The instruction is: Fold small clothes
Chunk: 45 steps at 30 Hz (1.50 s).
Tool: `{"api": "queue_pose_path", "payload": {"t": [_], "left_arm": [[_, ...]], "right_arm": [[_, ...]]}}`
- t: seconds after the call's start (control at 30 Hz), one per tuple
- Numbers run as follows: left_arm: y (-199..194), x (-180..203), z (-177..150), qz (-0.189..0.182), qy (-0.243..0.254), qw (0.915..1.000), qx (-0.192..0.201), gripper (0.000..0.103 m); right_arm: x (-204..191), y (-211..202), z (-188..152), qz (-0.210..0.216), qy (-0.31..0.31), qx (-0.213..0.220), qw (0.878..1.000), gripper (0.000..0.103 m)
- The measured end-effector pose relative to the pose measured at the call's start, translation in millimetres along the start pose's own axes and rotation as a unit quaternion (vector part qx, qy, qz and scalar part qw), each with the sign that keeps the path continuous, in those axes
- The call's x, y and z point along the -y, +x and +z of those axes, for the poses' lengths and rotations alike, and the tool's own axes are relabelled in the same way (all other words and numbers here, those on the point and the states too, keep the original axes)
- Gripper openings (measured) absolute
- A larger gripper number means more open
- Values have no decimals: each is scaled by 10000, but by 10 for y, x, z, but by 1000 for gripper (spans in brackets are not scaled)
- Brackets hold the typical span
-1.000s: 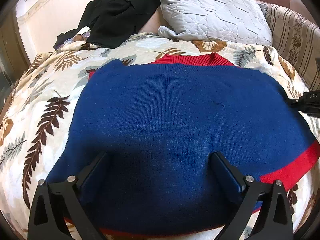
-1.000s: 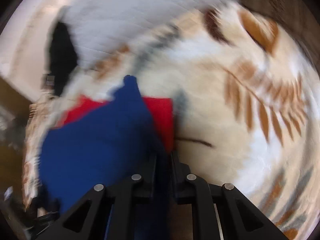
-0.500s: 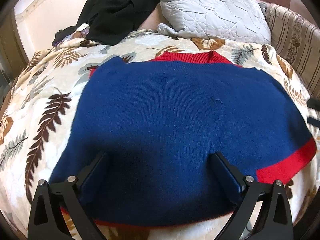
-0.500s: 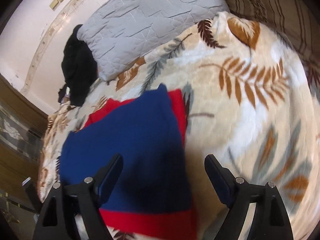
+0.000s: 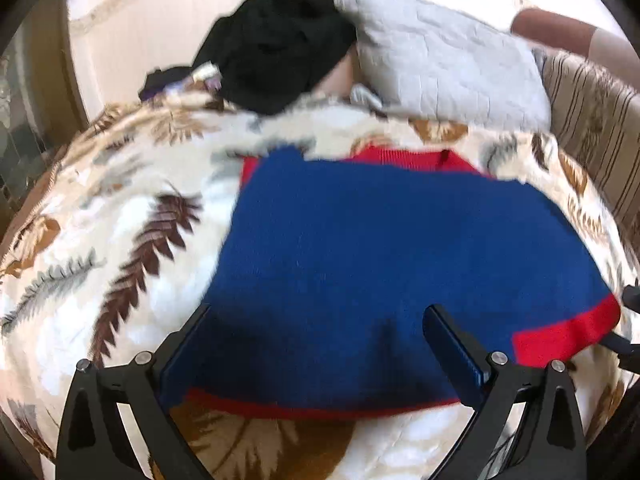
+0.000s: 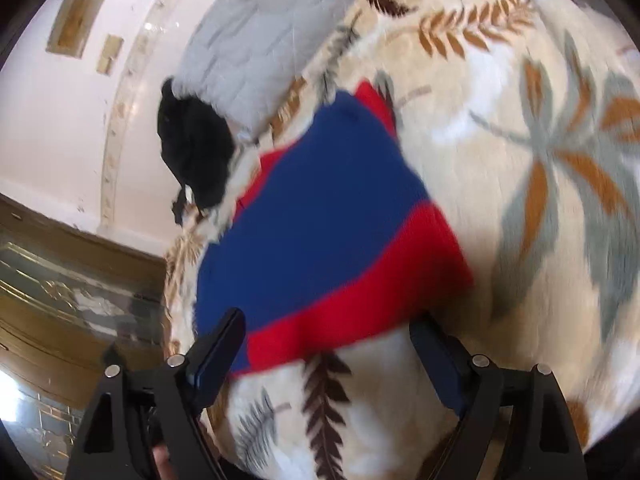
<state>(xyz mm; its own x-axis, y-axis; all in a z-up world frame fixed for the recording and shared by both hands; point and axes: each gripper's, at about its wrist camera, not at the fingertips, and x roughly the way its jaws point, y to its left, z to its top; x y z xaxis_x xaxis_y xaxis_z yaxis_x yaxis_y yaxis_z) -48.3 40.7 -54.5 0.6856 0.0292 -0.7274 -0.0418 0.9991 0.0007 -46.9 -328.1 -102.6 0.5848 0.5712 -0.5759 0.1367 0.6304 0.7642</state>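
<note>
A blue knit sweater (image 5: 380, 256) with red collar and red hem lies folded flat on a leaf-patterned blanket (image 5: 120, 240). My left gripper (image 5: 318, 340) hangs open above the sweater's near hem, both fingers wide apart and nothing pinched between them. In the right wrist view the same sweater (image 6: 320, 216) shows its red hem band toward me. My right gripper (image 6: 328, 356) is open there, its fingers straddling the red hem's corner without pressing on it. A dark part of the right gripper (image 5: 628, 320) peeks in at the right edge of the left wrist view.
A grey quilted pillow (image 5: 440, 60) and a heap of black clothes (image 5: 276, 48) lie at the far end of the bed against the wall. A striped cushion (image 5: 592, 120) borders the right side. A wooden glass-fronted cabinet (image 6: 80, 280) stands to the left.
My right gripper went from shut on the sweater's edge to open, then drew back and rolled. My left gripper pulled back and rose, bringing the near red hem into view.
</note>
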Motion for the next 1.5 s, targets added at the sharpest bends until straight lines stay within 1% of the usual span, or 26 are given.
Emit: {"api": "queue_pose_path", "payload": {"t": [0.07,0.13,0.23,0.27,0.33,0.37,0.4,0.57,0.63,0.73,0.77,0.83,0.9,0.97,1.0,1.03,1.07,1.17,1.2,1.23,1.27,1.33,1.4,1.43,1.47,1.5], "left_arm": [[31,15,33,-88,-99,9999,-51,101],[57,41,76,-183,-180,9996,-106,101],[82,191,195,-279,-87,9996,-53,101],[103,236,214,-268,-56,9996,-69,101],[181,321,263,-220,-4,9997,-125,101],[234,339,288,-199,17,9996,-191,101],[286,378,305,-171,30,9995,-265,101],[347,414,295,-155,35,9993,-350,101],[380,403,296,-144,25,9991,-386,101],[421,389,299,-160,-15,9990,-414,101],[437,387,299,-156,-26,9989,-434,101],[455,393,297,-183,-42,9987,-474,101],[449,400,300,-205,-46,9986,-478,101],[441,402,307,-204,-49,9986,-484,101],[436,399,314,-210,-58,9986,-481,101],[427,393,322,-217,-79,9987,-465,101],[420,388,331,-221,-100,9987,-450,101],[437,392,365,-229,-101,9987,-436,101],[455,398,370,-213,-94,9987,-458,101],[474,407,375,-206,-90,9985,-491,101],[484,415,379,-215,-92,9984,-509,101],[471,435,382,-229,-73,9986,-475,101],[459,454,387,-236,-58,9987,-449,101],[460,463,390,-262,-51,9986,-449,101],[469,468,393,-270,-47,9986,-456,101],[484,473,390,-269,-41,9985,-475,101]], "right_arm": [[64,76,59,0,250,-8,9997,87],[85,92,74,26,400,101,9991,87],[104,147,141,-84,426,325,9985,86],[87,169,175,-126,372,350,9986,85],[27,201,221,-279,162,359,9988,81],[13,211,233,-318,131,353,9988,81],[7,206,231,-308,155,362,9987,81],[-8,88,131,-305,269,396,9984,81],[-9,54,54,-417,292,337,9981,81],[36,54,-29,-281,534,205,9980,81],[26,84,-35,-292,530,183,9980,82],[-2,137,15,-309,462,227,9982,82],[-1,189,87,-238,511,298,9980,82],[-7,236,162,-302,501,375,9976,79],[-21,249,196,-348,451,418,9975,60],[-37,256,212,-459,415,389,9973,36],[-38,247,216,-511,405,395,9971,34],[-17,211,186,-616,374,395,9966,37],[-9,207,176,-670,370,401,9963,48],[2,193,166,-655,386,465,9960,76],[1,167,160,-525,382,592,9961,81],[-23,167,182,-656,326,614,9954,82],[-30,213,228,-659,264,535,9960,81],[-30,236,249,-683,213,517,9961,76],[-32,281,272,-848,79,483,9952,63],[-25,338,285,-950,5,300,9950,10]]}}
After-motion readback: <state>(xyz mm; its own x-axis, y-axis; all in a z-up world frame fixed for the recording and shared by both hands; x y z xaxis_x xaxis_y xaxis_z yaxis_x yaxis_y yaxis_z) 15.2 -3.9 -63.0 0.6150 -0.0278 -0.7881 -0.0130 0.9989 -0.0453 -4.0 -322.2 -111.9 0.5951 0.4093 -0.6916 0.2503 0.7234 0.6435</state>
